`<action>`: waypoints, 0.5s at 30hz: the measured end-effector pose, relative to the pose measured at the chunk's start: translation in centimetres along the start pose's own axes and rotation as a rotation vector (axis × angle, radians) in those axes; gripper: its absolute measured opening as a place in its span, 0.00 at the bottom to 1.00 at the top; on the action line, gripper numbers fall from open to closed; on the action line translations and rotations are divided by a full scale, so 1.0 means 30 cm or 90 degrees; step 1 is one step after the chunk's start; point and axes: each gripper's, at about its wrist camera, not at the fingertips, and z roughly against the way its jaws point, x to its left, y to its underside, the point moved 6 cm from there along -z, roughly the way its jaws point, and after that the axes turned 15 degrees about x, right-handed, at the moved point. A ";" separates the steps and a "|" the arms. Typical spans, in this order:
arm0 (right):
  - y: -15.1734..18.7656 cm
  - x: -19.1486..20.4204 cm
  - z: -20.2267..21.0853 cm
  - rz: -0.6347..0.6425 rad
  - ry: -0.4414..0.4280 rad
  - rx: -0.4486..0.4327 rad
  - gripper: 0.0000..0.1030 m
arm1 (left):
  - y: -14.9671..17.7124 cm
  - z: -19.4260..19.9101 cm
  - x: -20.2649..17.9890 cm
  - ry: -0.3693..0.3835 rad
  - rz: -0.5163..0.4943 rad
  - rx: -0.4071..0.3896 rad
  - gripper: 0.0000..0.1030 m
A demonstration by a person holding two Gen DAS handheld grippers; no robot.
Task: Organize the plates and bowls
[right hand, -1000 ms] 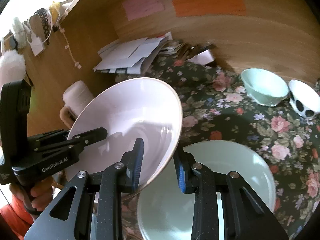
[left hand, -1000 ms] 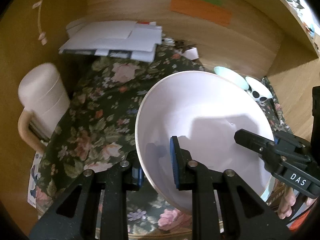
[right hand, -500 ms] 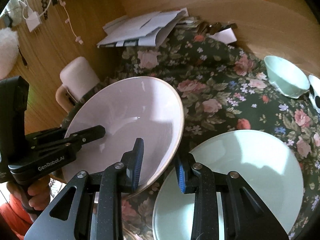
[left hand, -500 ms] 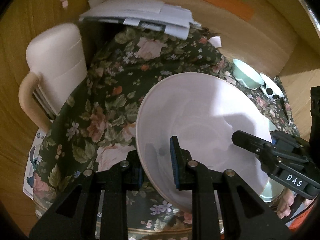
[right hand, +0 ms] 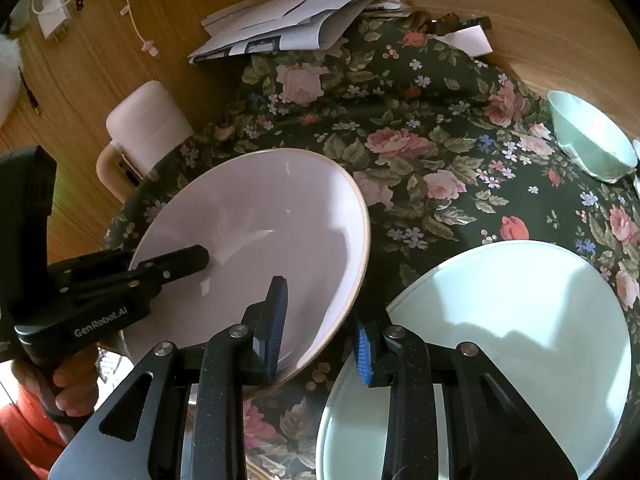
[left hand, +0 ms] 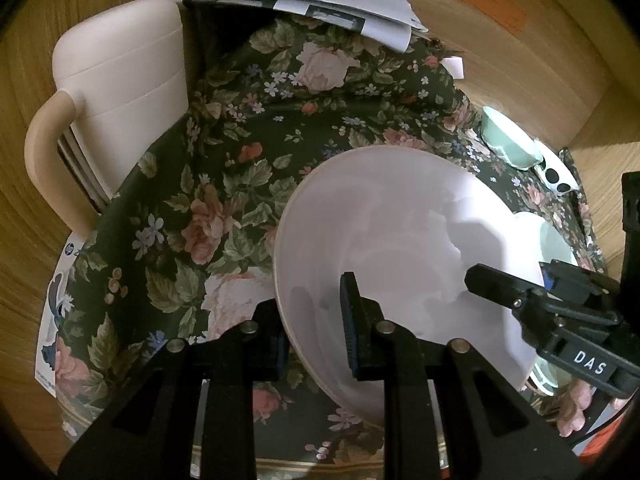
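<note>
A dark green floral tablecloth [right hand: 436, 168] fills the middle of both views, spread over a wooden surface [right hand: 104, 80] that shows along the upper edges. On it, in the lower right of the right wrist view, lies a large pale green round plate [right hand: 520, 320]; the left wrist view shows only a sliver of it [left hand: 556, 240] at the right edge, behind the bowl. The large pale pink shallow bowl with a tan rim [right hand: 260, 248] sits tilted at centre left in the right wrist view and at lower centre right [left hand: 400, 248] in the left wrist view, just beside the green plate.

The left gripper [left hand: 312, 320] pinches the bowl's near rim, one blue pad inside and one outside; the right wrist view shows it from the side [right hand: 176, 264] at left, with a hand [right hand: 72, 380] on its handle. The right gripper [right hand: 320, 328] straddles the opposite rim with its jaws narrowly parted; the right pad stands clear of the rim, and whether the left pad presses the inside I cannot tell.

A cream lidded jug with a curved handle [left hand: 116, 92] stands at upper left, far larger in the left wrist view. A stack of white papers [right hand: 288, 20] lies at top centre. A small pale green bowl [right hand: 588, 136] sits at the right edge. Only the left wrist view shows clearly the white bowl with black spots [left hand: 556, 176] beside it; only the right wrist view shows a white plug and cable [right hand: 52, 20] at upper left.
</note>
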 end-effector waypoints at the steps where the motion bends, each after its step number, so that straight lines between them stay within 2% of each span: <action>1: -0.001 -0.001 0.004 0.000 0.002 0.000 0.29 | 0.001 0.004 -0.001 -0.001 -0.002 -0.003 0.20; 6: -0.011 -0.010 0.015 -0.003 0.018 -0.005 0.29 | -0.004 0.038 -0.005 -0.023 -0.010 -0.030 0.20; 9: -0.016 -0.023 0.061 -0.006 0.026 -0.033 0.34 | -0.013 0.055 0.000 -0.025 -0.006 -0.034 0.20; 11: -0.018 -0.030 0.098 -0.007 0.036 -0.055 0.40 | -0.022 0.077 0.004 -0.030 0.000 -0.043 0.23; 15: -0.023 -0.054 0.169 -0.009 0.052 -0.091 0.49 | -0.037 0.140 -0.019 -0.029 -0.009 -0.074 0.36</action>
